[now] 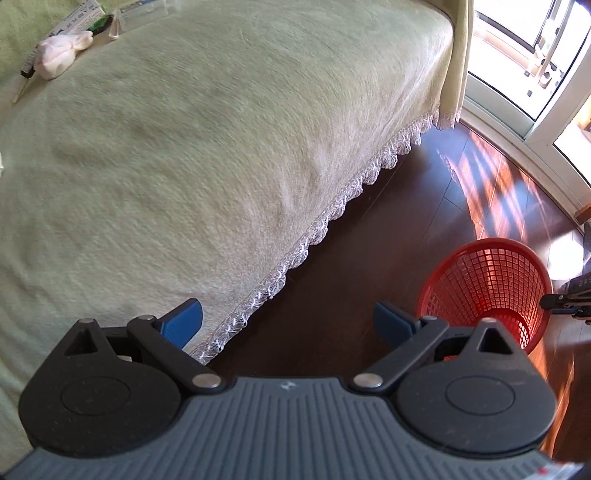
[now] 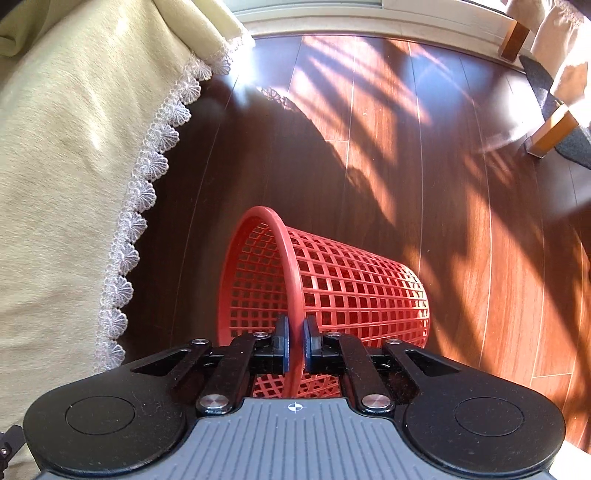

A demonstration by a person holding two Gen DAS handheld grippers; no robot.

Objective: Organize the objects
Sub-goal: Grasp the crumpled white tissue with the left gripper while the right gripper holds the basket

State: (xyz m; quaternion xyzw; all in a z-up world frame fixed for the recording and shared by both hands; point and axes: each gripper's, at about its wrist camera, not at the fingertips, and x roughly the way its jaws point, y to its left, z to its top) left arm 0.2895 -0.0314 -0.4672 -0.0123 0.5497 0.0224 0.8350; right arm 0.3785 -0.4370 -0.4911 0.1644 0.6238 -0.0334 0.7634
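The right hand-held gripper point(image 2: 294, 341) is seen closed on the rim of the red mesh basket point(image 2: 332, 291); the blue pads point(image 2: 281, 341) are pressed against either side of the rim, w/ the rim strip running between them. In the right wrist view the basket is shown tilted, its opening turned toward the bed and its base end toward the sunlit floor point(image 2: 461, 184). Whether the basket is touching the floor or lifted off it cannot be told.

The left hand-held gripper point(image 1: 288, 323) is held wide open w/ nothing between its pads; the left pad is seen over the edge of the bed cover point(image 1: 221, 147), the right pad over dark floorboards just beside the basket point(image 1: 491, 284). In the left wrist view the basket is seen at lower right, near the bed's lace-trimmed edge point(image 1: 317, 236), w/ part of the right gripper visible at the far right edge.

At the far corner of the bed, approx. top left, a pale pink soft item point(image 1: 61, 53) is lying next to some printed packets point(image 1: 79, 16); details are too small to be read. Window frames are visible beyond the bed.
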